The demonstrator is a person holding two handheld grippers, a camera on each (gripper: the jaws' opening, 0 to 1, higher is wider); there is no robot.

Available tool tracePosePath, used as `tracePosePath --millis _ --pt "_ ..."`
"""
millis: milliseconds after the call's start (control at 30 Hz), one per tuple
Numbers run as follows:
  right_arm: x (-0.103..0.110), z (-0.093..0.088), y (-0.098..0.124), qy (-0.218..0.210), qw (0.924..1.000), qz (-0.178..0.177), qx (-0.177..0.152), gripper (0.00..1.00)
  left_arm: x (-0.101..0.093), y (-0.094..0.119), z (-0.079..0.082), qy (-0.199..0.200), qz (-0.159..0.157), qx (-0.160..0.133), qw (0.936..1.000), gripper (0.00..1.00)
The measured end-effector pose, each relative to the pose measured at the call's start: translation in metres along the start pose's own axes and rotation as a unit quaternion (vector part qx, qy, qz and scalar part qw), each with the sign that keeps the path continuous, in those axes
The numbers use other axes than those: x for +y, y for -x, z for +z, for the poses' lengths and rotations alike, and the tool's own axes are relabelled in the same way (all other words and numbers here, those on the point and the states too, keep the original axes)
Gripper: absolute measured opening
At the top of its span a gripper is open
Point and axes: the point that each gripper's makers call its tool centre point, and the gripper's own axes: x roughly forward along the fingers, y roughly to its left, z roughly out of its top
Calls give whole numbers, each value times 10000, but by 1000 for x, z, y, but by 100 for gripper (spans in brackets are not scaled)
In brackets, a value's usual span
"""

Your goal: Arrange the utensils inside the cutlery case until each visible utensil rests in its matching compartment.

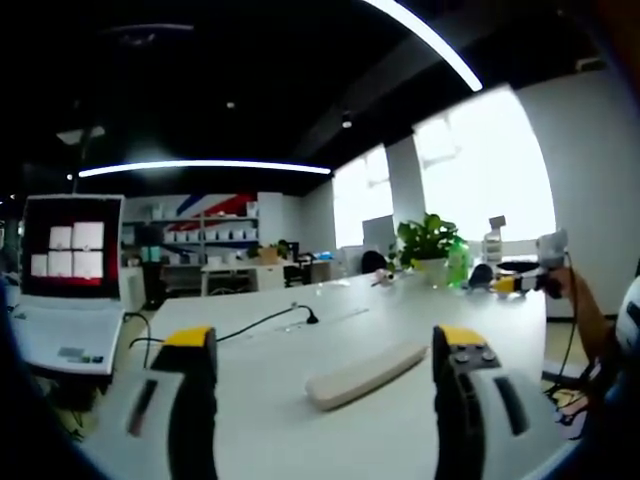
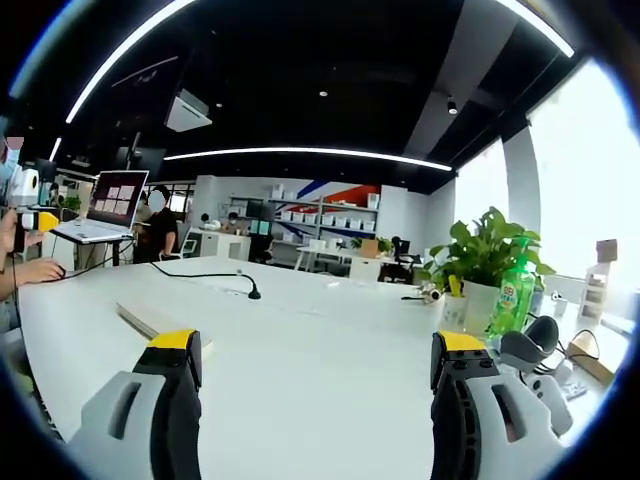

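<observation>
- yellow-tipped fingers of the left gripper (image 1: 325, 375) rise nearest the lens in the left gripper view, spread wide apart and holding nothing
- left of them a laptop (image 1: 70, 290) sits on a stand off the bench edge, its screen lit red with pale tiles
- a black cable (image 1: 255, 325) runs across the white bench (image 1: 300, 420)
- between the fingers, further out, the long pale cutlery case (image 1: 365, 375) lies flat on the bench, closed; no utensils can be made out
- a potted plant (image 1: 428, 245) and a green bottle (image 1: 458, 262) stand at the far edge
- right gripper (image 2: 315, 375) fingers also stand wide apart over bare bench, gripping nothing; what looks like the case (image 2: 160, 325) lies just beyond the left finger, a person's hand (image 2: 35, 270) rests on the bench at far left
</observation>
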Motion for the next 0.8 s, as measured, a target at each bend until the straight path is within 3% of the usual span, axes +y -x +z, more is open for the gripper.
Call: tracePosePath --millis 800 --pt "-2 0 1 4 10000 -18 10 99 -2 0 1 -13 -3 -40 10000 94"
